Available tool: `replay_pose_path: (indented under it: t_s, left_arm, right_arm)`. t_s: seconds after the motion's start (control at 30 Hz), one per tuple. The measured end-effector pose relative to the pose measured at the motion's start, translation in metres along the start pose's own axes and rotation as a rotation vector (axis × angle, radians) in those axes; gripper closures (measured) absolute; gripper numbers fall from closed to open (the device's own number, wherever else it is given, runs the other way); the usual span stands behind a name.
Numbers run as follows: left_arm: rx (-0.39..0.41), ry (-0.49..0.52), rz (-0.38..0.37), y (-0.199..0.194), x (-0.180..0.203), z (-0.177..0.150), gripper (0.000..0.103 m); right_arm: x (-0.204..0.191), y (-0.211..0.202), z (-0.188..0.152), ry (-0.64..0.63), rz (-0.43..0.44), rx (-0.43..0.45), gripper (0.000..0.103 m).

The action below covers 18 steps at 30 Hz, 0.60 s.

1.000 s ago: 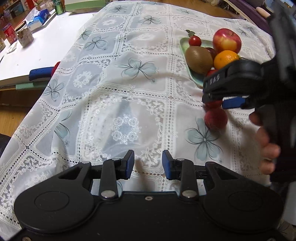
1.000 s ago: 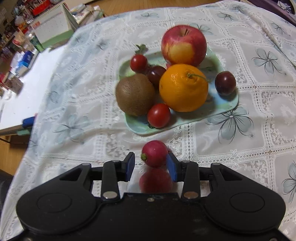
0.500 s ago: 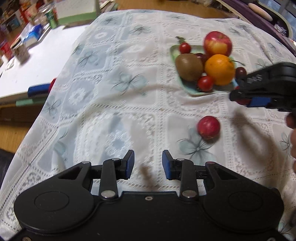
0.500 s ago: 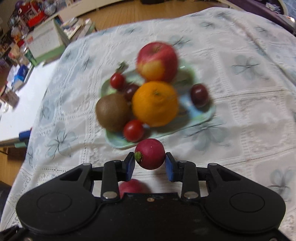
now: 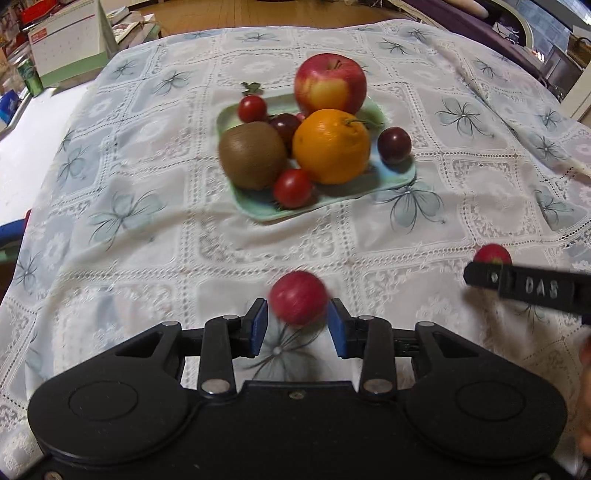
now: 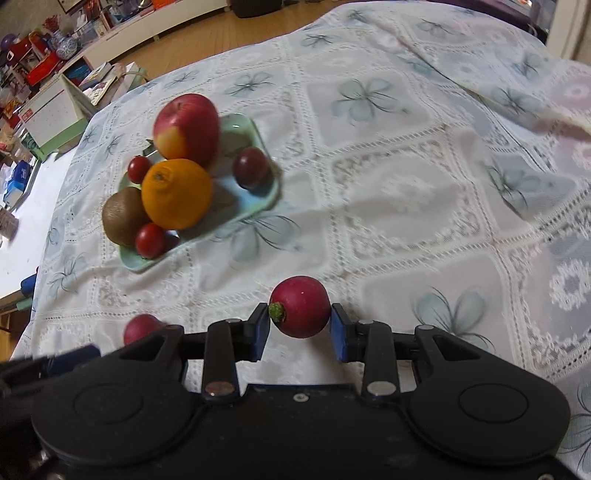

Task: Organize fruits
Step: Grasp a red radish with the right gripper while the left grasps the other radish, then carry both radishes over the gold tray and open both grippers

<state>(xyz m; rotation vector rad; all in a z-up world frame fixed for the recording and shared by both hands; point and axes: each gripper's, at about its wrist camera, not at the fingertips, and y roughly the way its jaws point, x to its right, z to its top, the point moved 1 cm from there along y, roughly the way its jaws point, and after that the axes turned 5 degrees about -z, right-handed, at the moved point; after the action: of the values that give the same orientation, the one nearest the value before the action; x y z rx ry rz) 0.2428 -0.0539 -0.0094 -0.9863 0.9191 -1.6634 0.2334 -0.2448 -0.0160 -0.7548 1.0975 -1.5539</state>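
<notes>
The left gripper point(image 5: 297, 326) has just opened its jaws; a red radish point(image 5: 298, 297) sits on the cloth between the blue pads, which stand off it without pressing. The right gripper point(image 6: 300, 326) clamps a second radish point(image 6: 300, 306), green stem stub toward its left pad, lifted clear of the tablecloth point(image 6: 406, 192). That cloth is white lace with pale blue flower squares, draped and creased toward its right edge. Near its far middle lies a pale green tray point(image 5: 397, 177) carrying an apple point(image 5: 330, 84), an orange point(image 5: 331, 146), a kiwi point(image 5: 252, 155), cherry tomatoes and dark plums. Past the cloth's left edge runs a white board; beyond, a wooden floor point(image 6: 207, 33) and cluttered shelves.
</notes>
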Motion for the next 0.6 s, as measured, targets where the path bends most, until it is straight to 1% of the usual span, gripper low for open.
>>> replay_pose_path:
  t_s: [0.17,0.23,0.3,0.47,0.6]
  left_arm:
    - [-0.002,0.016,0.011,0.010,0.009,0.005,0.056]
    - [0.013,0.027,0.033,0.012,0.012,0.006,0.052]
    - [0.014,0.036,0.051,0.016,0.013,0.007,0.052]
    - [-0.011,0.031,0.071,0.029,0.009,0.008,0.051]
    - [-0.047,0.001,0.060,0.042,0.004,0.009,0.051]
  right_arm:
    - [0.004,-0.002,-0.003,-0.001,0.013,0.019,0.068]
    - [0.003,-0.005,-0.004,-0.007,0.022,0.023,0.068]
    - [0.002,-0.007,-0.006,-0.015,0.030,0.027,0.068]
    - [-0.001,-0.006,-0.009,-0.031,0.028,0.022,0.068]
    - [-0.003,-0.003,-0.009,-0.038,0.027,0.014,0.068]
